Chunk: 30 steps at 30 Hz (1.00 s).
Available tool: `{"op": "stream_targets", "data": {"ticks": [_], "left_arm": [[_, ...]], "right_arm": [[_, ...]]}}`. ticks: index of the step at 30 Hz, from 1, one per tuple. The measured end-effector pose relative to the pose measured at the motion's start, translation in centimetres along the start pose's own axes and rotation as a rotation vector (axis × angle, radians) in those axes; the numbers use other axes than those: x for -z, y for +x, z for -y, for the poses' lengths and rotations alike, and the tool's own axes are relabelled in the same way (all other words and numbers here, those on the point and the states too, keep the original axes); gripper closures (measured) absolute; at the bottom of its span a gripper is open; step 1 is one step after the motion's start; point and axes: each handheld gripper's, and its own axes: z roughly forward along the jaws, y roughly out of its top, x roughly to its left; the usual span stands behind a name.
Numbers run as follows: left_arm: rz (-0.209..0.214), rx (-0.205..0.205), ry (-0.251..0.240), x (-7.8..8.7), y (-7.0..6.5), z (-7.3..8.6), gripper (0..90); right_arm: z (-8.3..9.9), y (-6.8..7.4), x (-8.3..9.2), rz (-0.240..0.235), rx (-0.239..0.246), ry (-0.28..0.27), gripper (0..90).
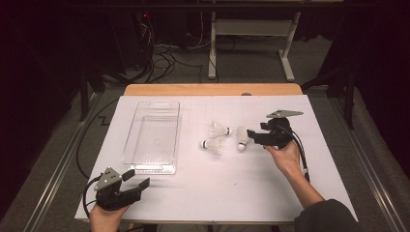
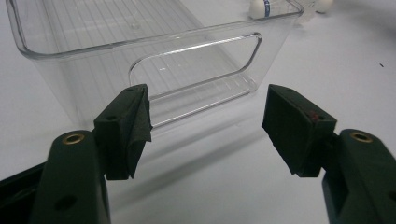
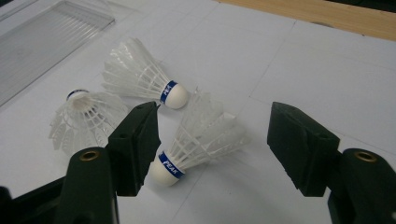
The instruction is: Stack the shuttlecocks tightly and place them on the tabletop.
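High view: left gripper [image 1: 138, 180] at the near left corner of the white surface [image 1: 203, 193], held from below by a hand [image 1: 104, 217] entering at the bottom edge, jaws spread and aimed toward the near end of the clear tray [image 1: 145, 166], with nothing between them. Right gripper [image 1: 251, 134] further out on the right side, gripped by the right hand [image 1: 285, 157], forearm angled in from the bottom right, jaws pointing left and level toward three shuttlecocks. Nearest shuttlecock [image 1: 241, 138] just beside the jaw tips, lying on the surface; second shuttlecock [image 1: 221, 130] and third shuttlecock [image 1: 212, 145] a little further left, between gripper and tray.

Left gripper view: black jaws wide apart and empty, low over the surface, facing the tray's [image 2: 196, 70] end wall with its handle cut-out; tray close ahead but untouched.

Right gripper view: jaws released and gaping, low and tilted toward the surface. Nearest shuttlecock [image 3: 201, 140] lying on its side between them, cork close to the left jaw, feathers fanning toward the right jaw; pads not pressing on it. Second shuttlecock [image 3: 140, 74] on its side just beyond, third shuttlecock [image 3: 86, 119] left of the left jaw, cork up. Tray edge [image 3: 51, 42] at upper left.
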Motion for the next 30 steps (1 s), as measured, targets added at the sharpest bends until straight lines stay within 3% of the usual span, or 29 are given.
{"op": "stream_targets", "data": {"ticks": [17,30], "left_arm": [[0.000,-0.001,-0.003,0.1,0.0,0.0,33.1],[0.002,-0.001,-0.004,0.1,0.0,0.0,33.1]], "right_arm": [[-3.0,-0.3,-1.9,-0.012,0.012,0.122,43.2],[-4.1,0.0,-3.6,-0.009,0.022,0.216,48.1]]}}
